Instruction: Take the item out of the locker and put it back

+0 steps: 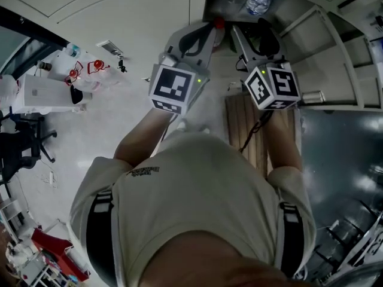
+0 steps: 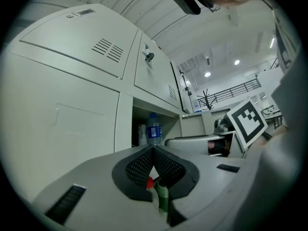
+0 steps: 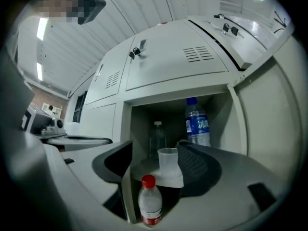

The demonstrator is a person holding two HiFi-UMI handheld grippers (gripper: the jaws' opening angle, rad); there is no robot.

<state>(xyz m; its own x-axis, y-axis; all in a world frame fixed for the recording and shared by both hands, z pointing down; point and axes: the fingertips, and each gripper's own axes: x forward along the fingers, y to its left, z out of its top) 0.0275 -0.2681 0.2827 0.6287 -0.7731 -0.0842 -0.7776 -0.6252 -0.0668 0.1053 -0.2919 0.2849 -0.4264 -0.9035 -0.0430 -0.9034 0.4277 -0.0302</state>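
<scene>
The locker's open compartment (image 3: 139, 129) holds a blue-labelled water bottle (image 3: 196, 121), a clear plastic cup (image 3: 168, 161) and a clear bottle (image 3: 158, 137) at the back. My right gripper (image 3: 155, 148) points into it with its jaws open. A small red-capped bottle (image 3: 150, 206) stands upright low between them, and neither pad touches it. My left gripper (image 2: 153, 149) is to the left, its pads meeting at the tip. A red cap (image 2: 149, 182) and something green show in the slit below; whether they are pinched I cannot tell. The head view has both grippers (image 1: 210, 26) (image 1: 251, 30) raised at the compartment.
Closed locker doors (image 2: 62, 85) with vents and a key (image 2: 149, 57) lie to the left of the opening. A wooden panel (image 1: 248, 130) stands below my arms. An office chair (image 1: 24, 145) and a white table (image 1: 45, 91) are behind me on the left.
</scene>
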